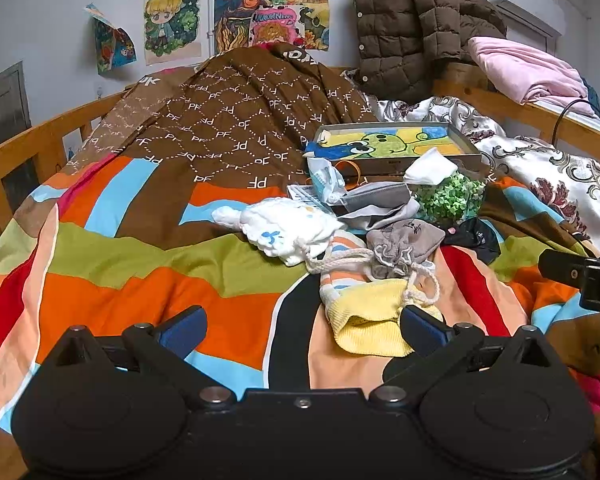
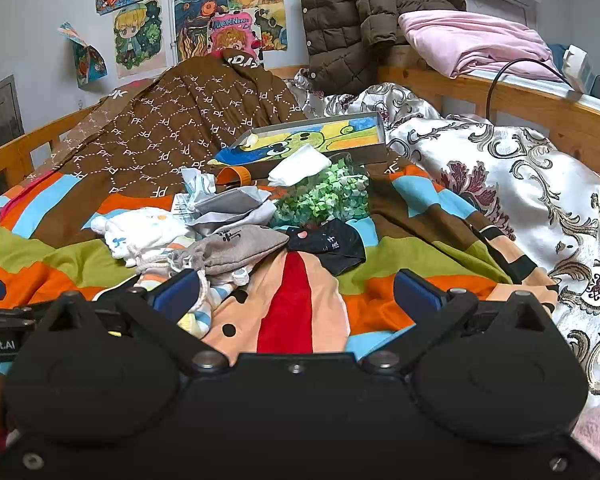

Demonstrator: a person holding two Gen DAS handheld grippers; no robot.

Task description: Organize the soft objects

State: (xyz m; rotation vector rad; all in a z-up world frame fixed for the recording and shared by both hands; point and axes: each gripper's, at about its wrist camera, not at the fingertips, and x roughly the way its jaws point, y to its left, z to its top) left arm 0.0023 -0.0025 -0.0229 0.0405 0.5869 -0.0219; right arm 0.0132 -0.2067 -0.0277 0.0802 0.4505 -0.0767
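Tongs spread above a pile of soft things on a bed

Tongs sit low at the near edge of both wrist views, each pair level and pointing forward across a bed covered by a striped quilt (image 1: pixel 148 280) in orange, green, red and blue. The left tongs (image 1: pixel 302 330) are spread wide, gripping nothing; the right blue pad lies just beside, perhaps touching, a yellow knitted pouch (image 1: pixel 370 326) with a white cord. The right tongs (image 2: pixel 298 294) are also spread wide and grip nothing; the left pad sits close to the pouch cord and a grey drawstring bag (image 2: pixel 236 250).

The soft things lie heaped in the middle of the bed, ahead of both pairs. From the left: a white cloth bag (image 1: pixel 288 226) with small blue marks, the grey drawstring bag resting partly on the yellow pouch, and a black cloth (image 2: pixel 332 246) to the right. Behind them are crumpled grey and white fabric (image 2: pixel 236 206), a clump of green leaves (image 2: pixel 328 196) and a flat box with a drawing (image 2: pixel 312 140). A brown patterned blanket (image 1: pixel 236 128) rises behind the heap.
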